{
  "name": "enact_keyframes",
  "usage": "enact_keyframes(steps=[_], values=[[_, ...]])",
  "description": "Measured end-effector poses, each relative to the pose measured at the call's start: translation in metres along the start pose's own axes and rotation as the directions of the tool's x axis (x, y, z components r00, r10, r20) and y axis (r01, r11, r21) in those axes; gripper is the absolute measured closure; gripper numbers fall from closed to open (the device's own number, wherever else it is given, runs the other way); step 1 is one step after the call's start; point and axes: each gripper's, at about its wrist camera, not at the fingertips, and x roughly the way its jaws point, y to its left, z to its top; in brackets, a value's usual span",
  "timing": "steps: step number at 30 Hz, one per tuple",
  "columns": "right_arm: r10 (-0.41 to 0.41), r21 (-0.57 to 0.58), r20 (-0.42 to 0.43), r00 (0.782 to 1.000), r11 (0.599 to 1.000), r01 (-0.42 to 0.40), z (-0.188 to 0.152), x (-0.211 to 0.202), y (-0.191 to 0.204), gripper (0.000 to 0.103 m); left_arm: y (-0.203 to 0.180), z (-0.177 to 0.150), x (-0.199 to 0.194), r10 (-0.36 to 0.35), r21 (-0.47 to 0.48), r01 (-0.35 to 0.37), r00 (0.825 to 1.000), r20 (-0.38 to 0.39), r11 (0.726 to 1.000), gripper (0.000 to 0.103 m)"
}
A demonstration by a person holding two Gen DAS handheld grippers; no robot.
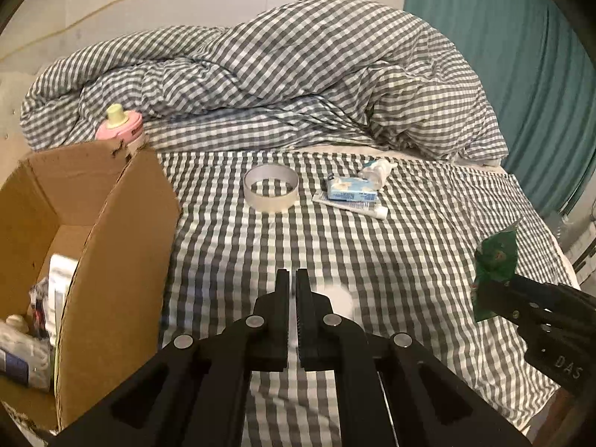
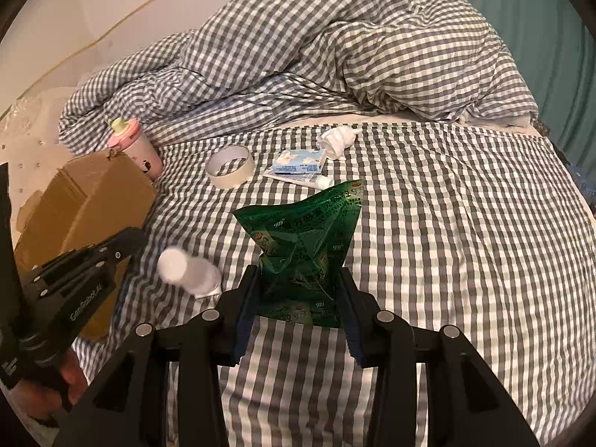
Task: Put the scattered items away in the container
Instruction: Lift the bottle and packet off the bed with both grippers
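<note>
A brown cardboard box [image 1: 111, 231] stands open at the left on the checked bed and holds several items; it also shows in the right wrist view [image 2: 89, 201]. My left gripper [image 1: 292, 279] is shut and empty above the bed, beside the box. My right gripper [image 2: 300, 287] is shut on a crumpled green packet [image 2: 305, 242], held above the bed; the packet shows at the right of the left wrist view [image 1: 497, 260]. A white bottle [image 2: 190, 272] lies near the left gripper. A tape roll [image 1: 271, 186], a blue tissue pack [image 1: 352, 190], a white tube [image 1: 354, 206] and a small squeezed white tube [image 1: 378, 171] lie farther back.
A pink cup with a yellow lid [image 1: 121, 124] stands behind the box. A bunched checked duvet [image 1: 279, 74] fills the back of the bed. A teal curtain [image 1: 521, 74] hangs at the right. The bed's right edge [image 1: 558, 253] drops off.
</note>
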Motion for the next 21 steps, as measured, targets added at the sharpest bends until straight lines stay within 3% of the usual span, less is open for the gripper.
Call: enact_keyframes(steps=[3, 4, 5, 7, 10, 12, 13, 14, 15, 16, 21], values=[[0.001, -0.003, 0.005, 1.0, 1.0, -0.001, -0.005, -0.01, 0.002, 0.062, -0.004, -0.01, 0.005, -0.021, 0.02, 0.021, 0.999, -0.029, 1.0, 0.091], [0.0, -0.003, 0.009, 1.0, 1.0, 0.0, -0.006, -0.013, 0.003, 0.062, -0.007, -0.013, 0.009, -0.022, 0.033, 0.023, 0.999, -0.034, 0.999, 0.077], [0.001, -0.004, 0.012, 1.0, 1.0, -0.001, -0.007, -0.015, 0.003, 0.063, -0.009, -0.016, 0.013, -0.019, 0.043, 0.02, 0.999, -0.032, 0.999, 0.04], [0.001, 0.0, 0.017, 1.0, 1.0, -0.001, -0.008, -0.018, 0.002, 0.062, -0.013, -0.023, 0.025, 0.007, 0.058, -0.006, 1.0, -0.017, 0.998, 0.007], [0.001, 0.002, 0.014, 1.0, 1.0, -0.001, -0.011, -0.019, -0.001, 0.062, -0.015, -0.027, 0.038, 0.052, 0.056, -0.054, 0.998, 0.044, 0.997, 0.007], [-0.004, 0.007, 0.007, 1.0, 1.0, 0.004, -0.012, -0.017, -0.004, 0.062, -0.016, -0.025, 0.049, 0.062, 0.057, -0.064, 0.997, 0.034, 0.996, 0.007], [-0.006, 0.009, 0.003, 1.0, 1.0, 0.006, -0.012, -0.015, -0.006, 0.062, -0.018, -0.023, 0.054, 0.071, 0.065, -0.072, 0.997, 0.022, 0.995, 0.012], [-0.008, 0.013, -0.003, 1.0, 1.0, 0.008, -0.012, -0.013, -0.008, 0.062, -0.019, -0.023, 0.057, 0.075, 0.072, -0.076, 0.997, 0.016, 0.994, 0.04], [-0.012, 0.016, -0.008, 1.0, 1.0, 0.012, -0.012, -0.011, -0.01, 0.062, -0.019, -0.022, 0.059, 0.075, 0.074, -0.075, 0.997, 0.005, 0.994, 0.061], [-0.014, 0.018, -0.012, 1.0, 1.0, 0.015, -0.011, -0.01, -0.012, 0.062, -0.019, -0.021, 0.065, 0.068, 0.075, -0.066, 0.997, -0.031, 0.995, 0.07], [-0.01, 0.019, -0.007, 1.0, 1.0, 0.01, -0.005, -0.009, -0.013, 0.062, -0.016, -0.016, 0.059, 0.058, 0.062, -0.055, 0.997, -0.045, 0.997, 0.071]])
